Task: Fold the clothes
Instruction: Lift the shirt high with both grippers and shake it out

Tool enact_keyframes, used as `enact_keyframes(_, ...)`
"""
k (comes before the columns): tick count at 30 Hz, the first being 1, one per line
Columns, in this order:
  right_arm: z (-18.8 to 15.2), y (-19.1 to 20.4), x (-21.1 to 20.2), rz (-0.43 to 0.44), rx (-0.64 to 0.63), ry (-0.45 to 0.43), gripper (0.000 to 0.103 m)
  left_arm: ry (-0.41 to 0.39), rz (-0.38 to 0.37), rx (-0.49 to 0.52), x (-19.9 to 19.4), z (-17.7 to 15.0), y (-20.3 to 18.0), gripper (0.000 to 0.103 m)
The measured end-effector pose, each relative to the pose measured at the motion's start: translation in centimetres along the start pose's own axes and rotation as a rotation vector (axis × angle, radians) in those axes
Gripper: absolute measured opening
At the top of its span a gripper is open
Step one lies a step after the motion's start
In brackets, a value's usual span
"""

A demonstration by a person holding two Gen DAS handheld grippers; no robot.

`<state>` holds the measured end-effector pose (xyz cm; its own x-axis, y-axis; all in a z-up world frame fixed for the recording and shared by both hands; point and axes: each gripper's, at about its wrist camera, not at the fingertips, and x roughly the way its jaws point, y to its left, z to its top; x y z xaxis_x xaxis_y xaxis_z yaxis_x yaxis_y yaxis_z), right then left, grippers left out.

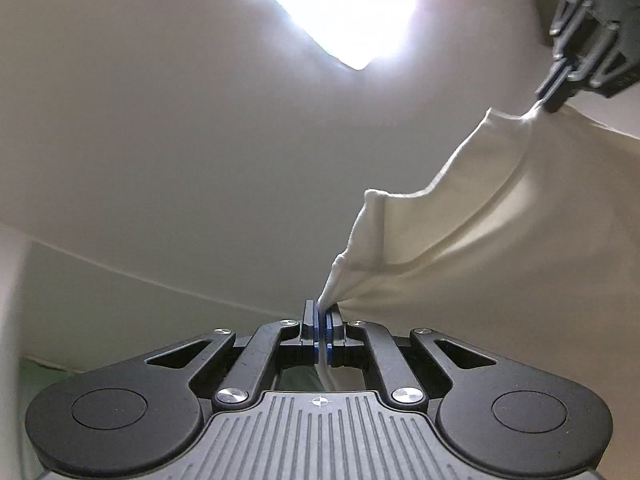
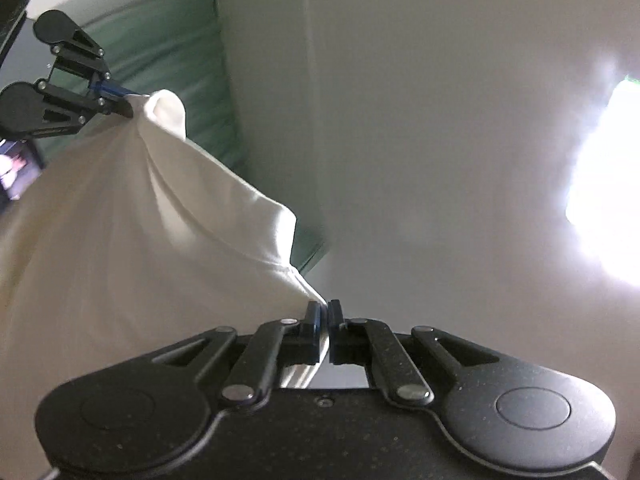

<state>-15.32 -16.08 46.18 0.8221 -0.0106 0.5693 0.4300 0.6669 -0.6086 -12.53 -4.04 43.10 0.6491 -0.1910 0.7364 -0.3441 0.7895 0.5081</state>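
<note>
each wrist camera is sitting close behind its own fingers, looking steeply upward toward the ceiling (image 1: pixel 160 120). both are sharing the white garment (image 1: pixel 500 240) and catching the opposite gripper.

A pale ceiling (image 1: pixel 160 120) carries a glaring light panel (image 1: pixel 344 8); a green curtain (image 2: pixel 168 52) hangs beside a white wall (image 2: pixel 272 80).

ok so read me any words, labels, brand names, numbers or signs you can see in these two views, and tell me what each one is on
None can be read.
Left gripper: a crosshair mark on its ribbed grey body, no lettering.
White cloth garment: plain, no visible label.
Right gripper: no markings.
Small lit screen at the right-wrist view's left edge: too blurred to read.
</note>
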Motion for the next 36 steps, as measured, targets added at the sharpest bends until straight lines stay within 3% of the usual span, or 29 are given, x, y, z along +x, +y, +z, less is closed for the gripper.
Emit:
enact_keyframes(3, 2.5, -0.7, -1.7, -0.082, -0.052, -0.093, 0.004, -0.057, 0.065, -0.040, -0.6, 2.1, 1.8, 0.004)
enact_keyframes(6, 3.2, -0.7, -1.9, -0.124, -0.076, -0.107, 0.004, -0.058, 0.043, -0.092, -0.5, 2.8, 1.9, 0.004)
enact_keyframes(9, 1.8, -0.1, -0.6, -0.111, -0.084, -0.034, 0.004, -0.022, -0.033, -0.115, -0.1, 1.9, -0.1, 0.004)
enact_keyframes(12, -1.8, 1.0, 0.9, -0.061, -0.089, 0.087, 0.004, 0.070, -0.182, -0.139, 0.7, -0.6, -4.0, 0.004)
enact_keyframes(16, -10.2, 5.1, 3.7, 0.074, -0.107, 0.324, 0.004, 0.233, -0.439, -0.100, 1.0, -6.3, -12.8, 0.004)
enact_keyframes(21, -25.7, 13.5, 6.8, 0.307, -0.206, 0.647, 0.004, 0.419, -0.728, 0.002, 0.0, -15.2, -27.5, 0.004)
enact_keyframes(24, -34.7, 19.2, 9.1, 0.360, -0.239, 0.782, 0.004, 0.496, -0.774, 0.051, -0.5, -20.6, -37.5, 0.004)
enact_keyframes(29, -47.9, 28.2, 12.2, 0.348, -0.207, 0.940, 0.004, 0.654, -0.773, 0.105, 0.6, -28.0, -50.6, 0.004)
enact_keyframes(33, -56.5, 33.2, 12.7, 0.363, -0.086, 1.071, 0.004, 0.841, -0.841, 0.122, -0.3, -32.1, -55.5, 0.004)
enact_keyframes(36, -60.7, 32.2, 11.1, 0.429, 0.104, 1.198, 0.006, 0.979, -0.919, 0.087, -1.9, -33.8, -57.5, 0.004)
